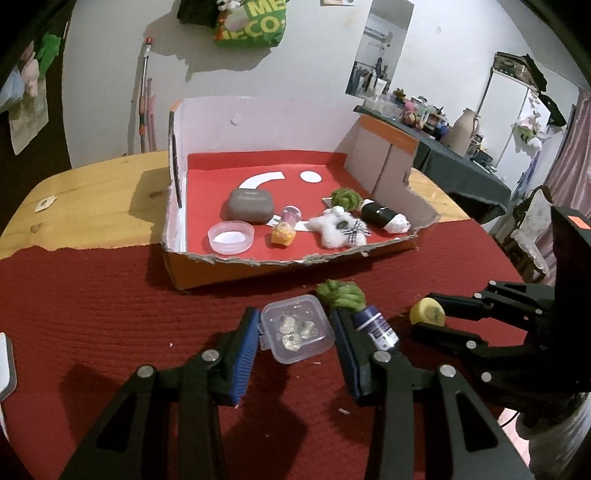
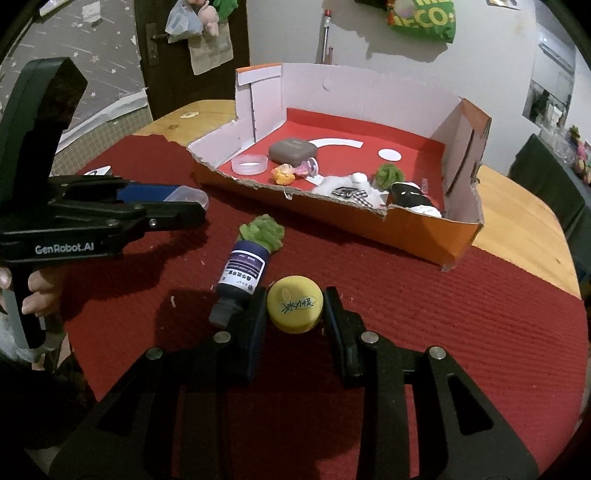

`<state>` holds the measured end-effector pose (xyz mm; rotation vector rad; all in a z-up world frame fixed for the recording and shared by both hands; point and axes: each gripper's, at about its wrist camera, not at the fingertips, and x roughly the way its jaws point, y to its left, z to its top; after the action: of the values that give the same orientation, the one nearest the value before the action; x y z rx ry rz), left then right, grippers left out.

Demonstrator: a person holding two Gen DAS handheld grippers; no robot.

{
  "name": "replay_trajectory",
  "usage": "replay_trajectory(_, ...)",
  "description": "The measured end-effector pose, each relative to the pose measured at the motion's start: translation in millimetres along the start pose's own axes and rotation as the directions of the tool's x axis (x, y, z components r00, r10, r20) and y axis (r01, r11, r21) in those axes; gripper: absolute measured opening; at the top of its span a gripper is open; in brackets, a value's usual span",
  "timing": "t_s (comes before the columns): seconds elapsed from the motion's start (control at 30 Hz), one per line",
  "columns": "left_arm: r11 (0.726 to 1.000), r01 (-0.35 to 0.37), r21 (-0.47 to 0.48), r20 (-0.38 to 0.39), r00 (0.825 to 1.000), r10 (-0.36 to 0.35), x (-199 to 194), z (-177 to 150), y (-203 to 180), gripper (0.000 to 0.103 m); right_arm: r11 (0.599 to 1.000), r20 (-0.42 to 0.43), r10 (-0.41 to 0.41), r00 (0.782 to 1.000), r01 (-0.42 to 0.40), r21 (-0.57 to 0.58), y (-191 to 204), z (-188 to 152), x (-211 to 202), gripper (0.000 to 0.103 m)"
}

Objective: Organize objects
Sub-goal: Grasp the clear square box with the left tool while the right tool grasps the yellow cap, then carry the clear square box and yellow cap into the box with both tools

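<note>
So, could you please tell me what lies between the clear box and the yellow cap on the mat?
A dark bottle on its side, with a green tuft at its base; the right wrist view shows it best.

Green printed bag (image 1: 250,23) hanging on white wall, broom handle (image 1: 144,92) leaning below it, tan jug (image 1: 463,128) on dark side counter, door (image 2: 192,55) with hung plastic bag.

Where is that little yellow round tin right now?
The yellow tin sits clamped in the right gripper on the red mat, in front of the cardboard box, just right of the dark bottle.
</note>
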<state>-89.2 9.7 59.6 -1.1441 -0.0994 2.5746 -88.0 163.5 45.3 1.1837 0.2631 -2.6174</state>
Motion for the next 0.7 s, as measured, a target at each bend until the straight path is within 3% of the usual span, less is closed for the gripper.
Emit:
replay_trajectory(0.4,0.999,0.025,0.034,0.031,0.999,-0.026,-13,10,-12,0.042,1.000,0.053,0.011,0.999,-0.012,0.022,-4,10,-23,0.029)
replay_trajectory(0.7,0.997,0.032,0.075,0.017,0.999,-0.034,6,51,-24,0.042,0.999,0.105,-0.046,0.993,0.044,0.020,-19,59,-39,0.029)
